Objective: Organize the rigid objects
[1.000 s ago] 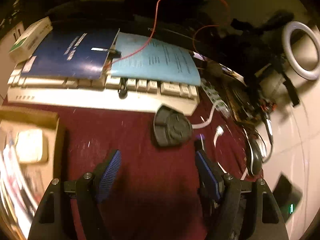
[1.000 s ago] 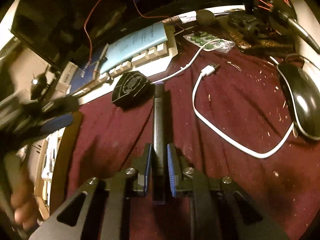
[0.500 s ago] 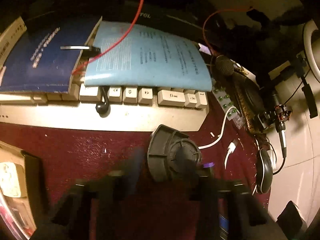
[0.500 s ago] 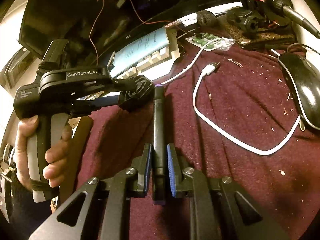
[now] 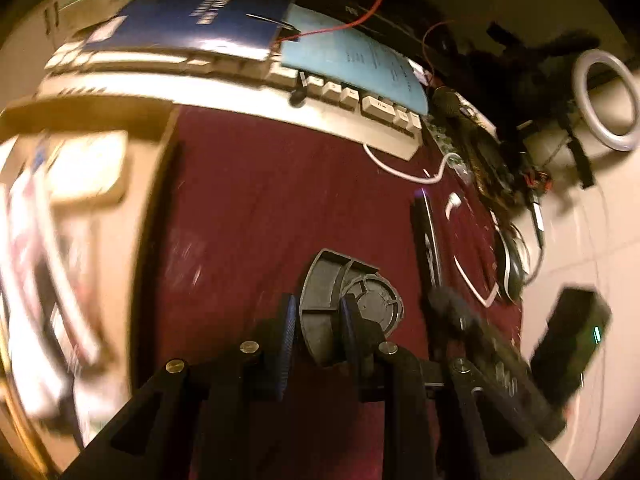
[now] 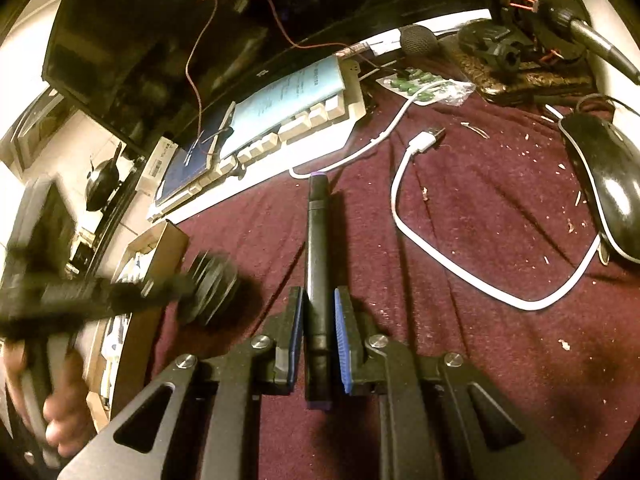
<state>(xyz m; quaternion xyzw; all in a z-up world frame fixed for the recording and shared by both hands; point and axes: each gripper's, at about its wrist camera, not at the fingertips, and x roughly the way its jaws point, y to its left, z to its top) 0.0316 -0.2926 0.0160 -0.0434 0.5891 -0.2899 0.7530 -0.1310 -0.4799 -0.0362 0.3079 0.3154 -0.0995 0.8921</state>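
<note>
My left gripper (image 5: pixel 316 322) is shut on the edge of a round black plastic part (image 5: pixel 360 306) and holds it above the dark red cloth (image 5: pixel 256 208). In the right wrist view the same part (image 6: pixel 212 292) shows blurred at the left, close to the cardboard box (image 6: pixel 160 248). My right gripper (image 6: pixel 318 320) is shut on a long black pen-like stick (image 6: pixel 318 248) that points away along the cloth. The stick also shows in the left wrist view (image 5: pixel 426 232).
A cardboard box (image 5: pixel 132 184) with papers and a white item lies left. A beige keyboard (image 6: pixel 288 136) under blue booklets lies at the back. A white USB cable (image 6: pixel 460 248), a black mouse (image 6: pixel 608 184) and a pill strip (image 6: pixel 420 84) lie right.
My left gripper has shut on the round black part, lifted it off the cloth by the keyboard and carried it left and nearer, toward the box. My right gripper has kept its hold on the stick.
</note>
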